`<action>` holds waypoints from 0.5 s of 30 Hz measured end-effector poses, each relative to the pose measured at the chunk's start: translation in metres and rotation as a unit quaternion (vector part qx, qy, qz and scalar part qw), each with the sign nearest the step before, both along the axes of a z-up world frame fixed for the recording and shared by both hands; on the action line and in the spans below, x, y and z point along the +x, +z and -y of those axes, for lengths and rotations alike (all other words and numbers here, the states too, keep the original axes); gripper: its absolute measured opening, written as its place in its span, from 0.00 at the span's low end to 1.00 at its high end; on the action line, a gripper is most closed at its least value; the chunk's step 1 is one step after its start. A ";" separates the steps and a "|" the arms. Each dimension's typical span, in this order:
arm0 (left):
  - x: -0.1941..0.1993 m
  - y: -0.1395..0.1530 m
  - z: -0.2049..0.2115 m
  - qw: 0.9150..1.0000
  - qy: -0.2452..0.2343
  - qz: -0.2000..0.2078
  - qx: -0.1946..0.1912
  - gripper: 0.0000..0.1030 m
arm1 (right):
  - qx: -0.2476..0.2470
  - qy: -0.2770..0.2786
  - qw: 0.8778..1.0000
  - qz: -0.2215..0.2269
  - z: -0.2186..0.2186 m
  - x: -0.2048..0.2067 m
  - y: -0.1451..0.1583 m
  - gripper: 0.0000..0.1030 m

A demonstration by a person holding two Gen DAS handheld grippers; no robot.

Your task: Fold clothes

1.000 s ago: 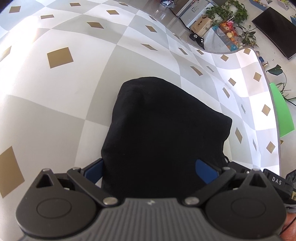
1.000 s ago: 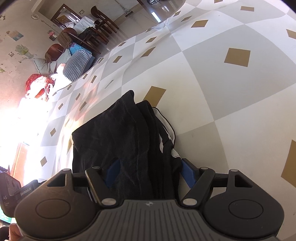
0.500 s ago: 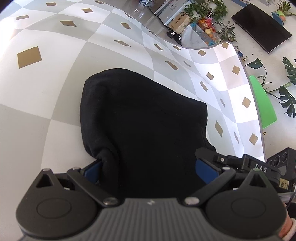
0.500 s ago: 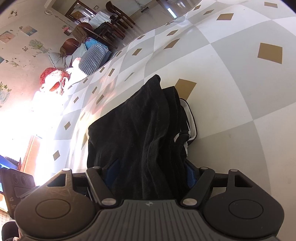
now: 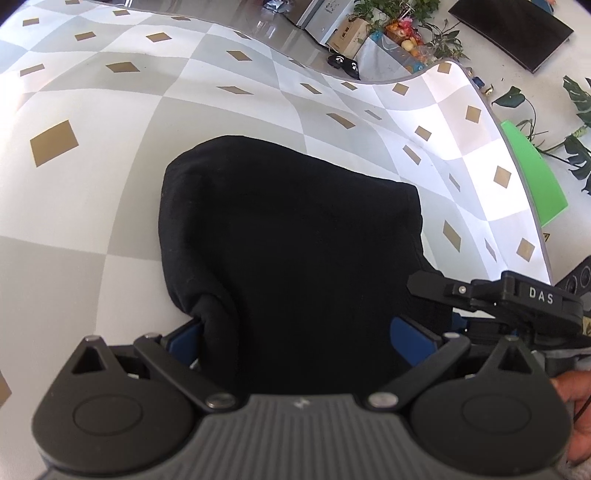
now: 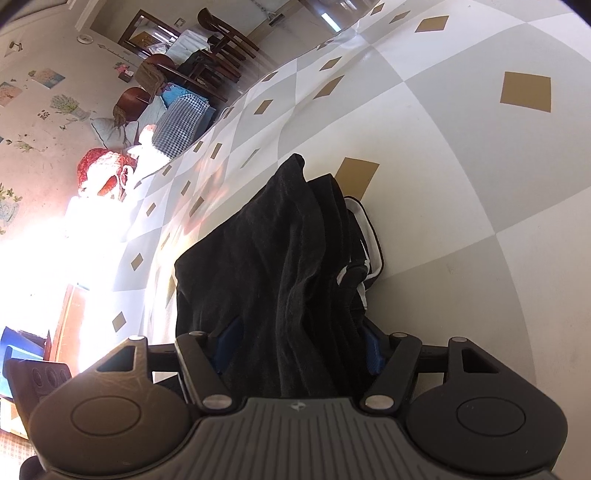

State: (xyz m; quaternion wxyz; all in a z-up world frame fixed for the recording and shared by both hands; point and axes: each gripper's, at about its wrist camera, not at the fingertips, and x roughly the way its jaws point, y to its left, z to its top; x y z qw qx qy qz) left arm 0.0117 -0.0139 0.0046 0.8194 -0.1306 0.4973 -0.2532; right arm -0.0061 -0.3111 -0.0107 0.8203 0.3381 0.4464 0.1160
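Observation:
A black garment (image 5: 288,229) lies folded in a thick bundle on the checkered tablecloth (image 5: 110,184). Its near edge fills my left gripper (image 5: 295,328); a rolled corner of cloth presses on the left blue pad (image 5: 184,336) and cloth overlaps the right one. In the right wrist view the same garment (image 6: 266,251) rises in bunched folds, a white-trimmed layer (image 6: 365,236) showing at its right side. My right gripper (image 6: 299,343) has the bundle between its pads and its jaws are closing on it. The right gripper's body (image 5: 498,299) shows beside the left one.
Beyond the table's far edge stand plants, fruit and boxes (image 5: 399,26) and a green board (image 5: 535,184). Chairs and cushions (image 6: 221,48) sit past the table in the right wrist view. A hand (image 5: 576,406) shows at the lower right. Bare tablecloth (image 6: 461,147) surrounds the garment.
The left view rolled, and a corner of cloth rolled up against the left pad. The right jaws narrowed and the garment bunched up higher between them.

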 end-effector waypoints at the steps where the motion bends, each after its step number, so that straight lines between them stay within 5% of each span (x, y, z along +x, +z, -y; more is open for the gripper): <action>1: -0.001 0.000 0.000 1.000 -0.002 0.002 0.001 1.00 | 0.000 0.001 1.000 0.001 -0.001 0.000 0.000 0.63; 11: -0.010 -0.001 0.020 0.998 -0.050 0.035 0.020 0.99 | -0.004 0.069 0.998 0.013 -0.027 0.005 -0.003 0.54; 15: -0.012 0.000 0.015 0.999 -0.035 0.033 0.009 0.94 | -0.015 0.071 0.997 0.014 -0.028 0.007 -0.003 0.48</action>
